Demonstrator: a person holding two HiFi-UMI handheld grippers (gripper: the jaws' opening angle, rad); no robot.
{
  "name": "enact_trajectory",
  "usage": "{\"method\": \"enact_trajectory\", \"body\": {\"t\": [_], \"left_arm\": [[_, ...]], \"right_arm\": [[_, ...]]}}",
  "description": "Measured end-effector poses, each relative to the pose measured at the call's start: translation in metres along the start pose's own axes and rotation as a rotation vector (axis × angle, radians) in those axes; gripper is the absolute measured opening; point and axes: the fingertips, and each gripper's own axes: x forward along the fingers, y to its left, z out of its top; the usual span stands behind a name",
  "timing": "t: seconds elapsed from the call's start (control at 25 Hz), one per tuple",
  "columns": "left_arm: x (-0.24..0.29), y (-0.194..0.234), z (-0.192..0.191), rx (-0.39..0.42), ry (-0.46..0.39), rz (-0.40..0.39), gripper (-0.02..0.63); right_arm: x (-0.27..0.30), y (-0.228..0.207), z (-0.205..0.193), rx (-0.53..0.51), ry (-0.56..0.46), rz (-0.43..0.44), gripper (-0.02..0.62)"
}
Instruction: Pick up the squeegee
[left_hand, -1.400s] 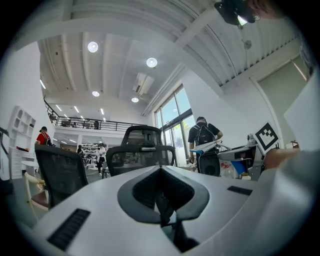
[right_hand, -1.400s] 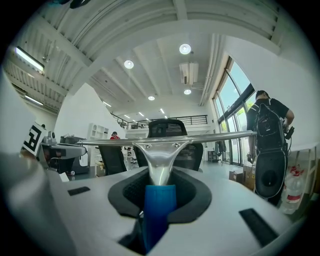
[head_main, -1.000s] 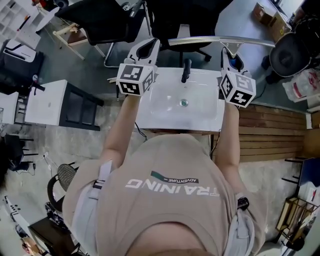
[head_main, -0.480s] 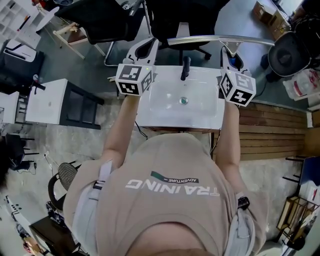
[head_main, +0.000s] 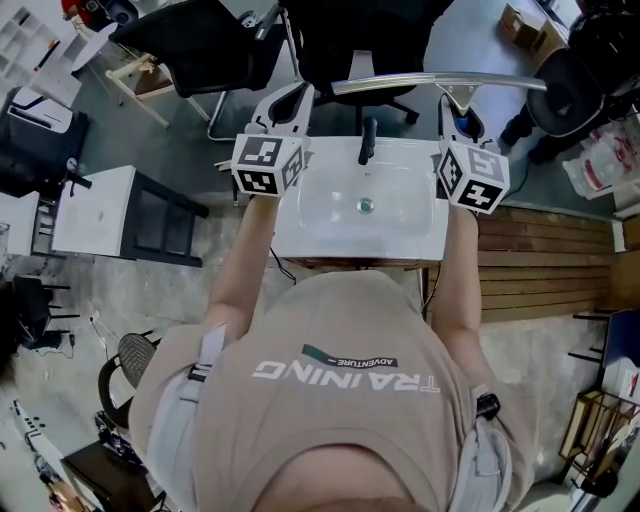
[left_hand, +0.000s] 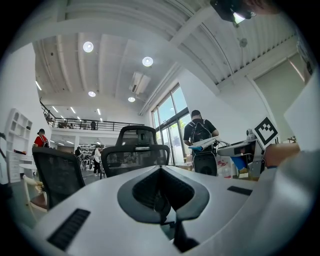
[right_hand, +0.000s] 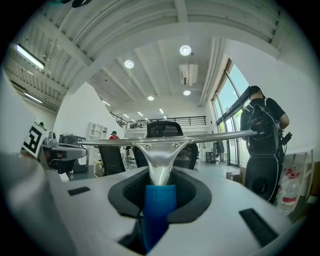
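Note:
The squeegee has a long silver blade (head_main: 430, 80) and a blue handle (right_hand: 160, 210). My right gripper (head_main: 462, 112) is shut on that handle and holds it level, with the blade crossways beyond the sink's far edge. In the right gripper view the silver neck (right_hand: 161, 165) rises out of the jaws (right_hand: 160, 192) to the wide blade. My left gripper (head_main: 290, 100) hovers level at the sink's far left corner. Its jaws (left_hand: 161, 185) are shut with nothing between them.
A white sink (head_main: 330, 235) with a black faucet (head_main: 368, 140) and a drain (head_main: 366, 205) lies below both grippers. A black office chair (head_main: 350, 40) stands just beyond it. A white cabinet (head_main: 95, 205) is at left and wooden slats (head_main: 545, 265) at right. A person with a backpack (right_hand: 262, 145) stands ahead.

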Motion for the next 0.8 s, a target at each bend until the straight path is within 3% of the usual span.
{"method": "enact_trajectory", "body": {"t": [0.8], "left_arm": [[0.014,0.003,-0.009,-0.023,0.005,-0.031,0.012]], "right_arm": [[0.004,0.000,-0.008,-0.001,0.016,-0.011,0.086]]}}
